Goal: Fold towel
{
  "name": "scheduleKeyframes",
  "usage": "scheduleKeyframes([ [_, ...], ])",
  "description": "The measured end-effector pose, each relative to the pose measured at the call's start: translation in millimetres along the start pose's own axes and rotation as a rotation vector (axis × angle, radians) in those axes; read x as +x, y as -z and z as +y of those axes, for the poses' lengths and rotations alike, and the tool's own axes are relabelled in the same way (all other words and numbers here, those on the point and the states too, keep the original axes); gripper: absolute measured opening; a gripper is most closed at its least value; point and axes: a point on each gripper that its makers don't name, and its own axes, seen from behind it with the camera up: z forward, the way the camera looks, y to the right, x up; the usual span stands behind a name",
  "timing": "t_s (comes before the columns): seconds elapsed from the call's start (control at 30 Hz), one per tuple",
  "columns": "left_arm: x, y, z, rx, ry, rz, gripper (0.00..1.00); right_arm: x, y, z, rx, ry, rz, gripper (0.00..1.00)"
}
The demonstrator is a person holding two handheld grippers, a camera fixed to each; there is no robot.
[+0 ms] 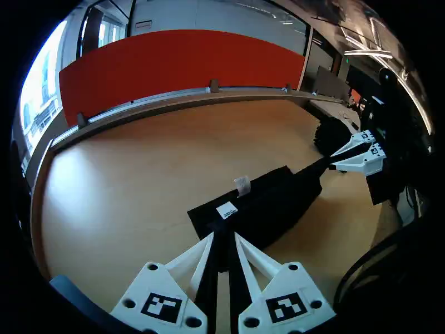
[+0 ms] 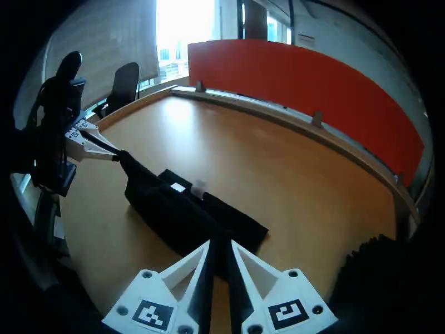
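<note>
**Status.** The towel (image 1: 267, 200) is black and gathered into a long, narrow band. It lies on the wooden surface (image 1: 139, 183) towards its near edge, well apart from the far edge that carries the red divider (image 1: 178, 61). Two white tags (image 1: 242, 185) show on the upper face of the band.

**Left gripper.** In the left gripper view, the left gripper (image 1: 222, 245) has its fingers together, clamped on one end of the towel. The cloth runs straight out from the fingertips.

**Right gripper.** In the right gripper view, the right gripper (image 2: 219, 247) has its fingers together, clamped on the opposite end. Each camera also shows the other gripper farther off, holding its end slightly above the surface. The band is therefore stretched between the two grips, and its middle appears to rest on the wood.

**Step in hand.** This appears to be the tension-and-align stage. Both ends are secured and the band is pulled straight, ready for a crosswise fold. That fold is not yet made.

**Next move.**
1. Lift one end clear of the surface.
2. Carry it over the middle of the band towards the other end.
3. Hold the second grip low and steady as an anchor.
4. Match the edges before either pair of fingers parts.

The bunched cloth near the middle is likely to drag or crease if the carried end travels too low.
</note>
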Motion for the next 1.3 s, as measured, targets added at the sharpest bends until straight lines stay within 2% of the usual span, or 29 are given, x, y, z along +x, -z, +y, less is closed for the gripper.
scheduleKeyframes([
  [0.4, -12, -22.1, -7.7, -0.002, -0.011, -0.027, 0.10, -17, -17.6, 8, 0.000, -0.007, -0.044, 0.12],
  [0.77, -14, -51.7, -18.5, 0.006, -0.028, -0.035, 0.10, -29, -38.2, 26, -0.007, -0.028, -0.080, 0.13],
  [1.07, -21, -70.5, -27.5, 0.027, -0.040, -0.056, 0.10, -36, -52.4, 35, -0.012, -0.044, -0.103, 0.17],
  [1.3, -24, -80.9, -31.3, 0.047, -0.051, -0.063, 0.12, -42, -61.6, 41, -0.030, -0.055, -0.113, 0.24],
])
